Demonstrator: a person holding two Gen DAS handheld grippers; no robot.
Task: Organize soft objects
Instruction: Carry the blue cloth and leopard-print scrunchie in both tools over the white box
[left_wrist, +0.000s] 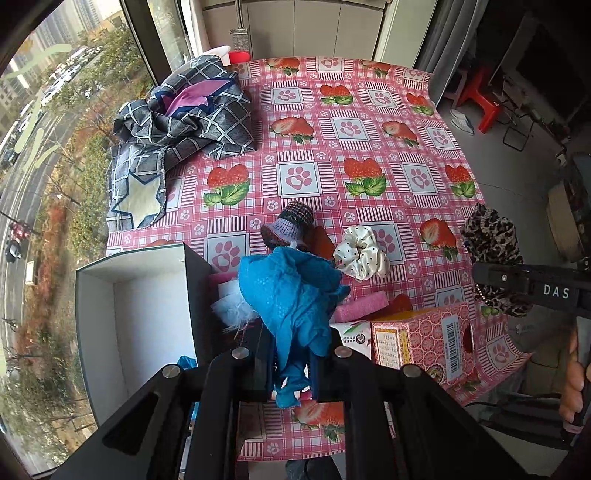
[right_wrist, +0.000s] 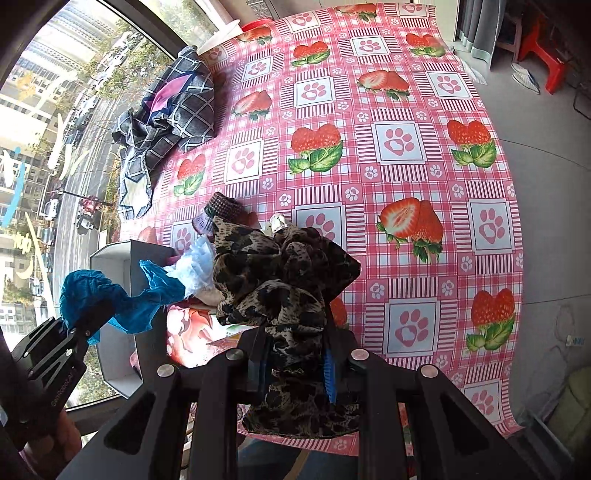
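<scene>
Both claws loaded over the strawberry-print table (left_wrist: 369, 155)

The left claw (left_wrist: 291, 373) grips a blue cloth (left_wrist: 291, 295) beside the open box (left_wrist: 122, 295) at 9 o'clock; the right claw (right_wrist: 295, 365) clamps a leopard scrunchie (right_wrist: 284, 273). Dangling folds could snag the box wall, likely dropping the cloth outside.

A crumpled blue mesh cloth (left_wrist: 291, 295) hangs pinched above the open white box (left_wrist: 110, 295); a leopard-print fabric scrunchie (right_wrist: 284, 288) dangles clamped, a white polka-dot scrunchie (left_wrist: 362, 252) lies flat.
</scene>
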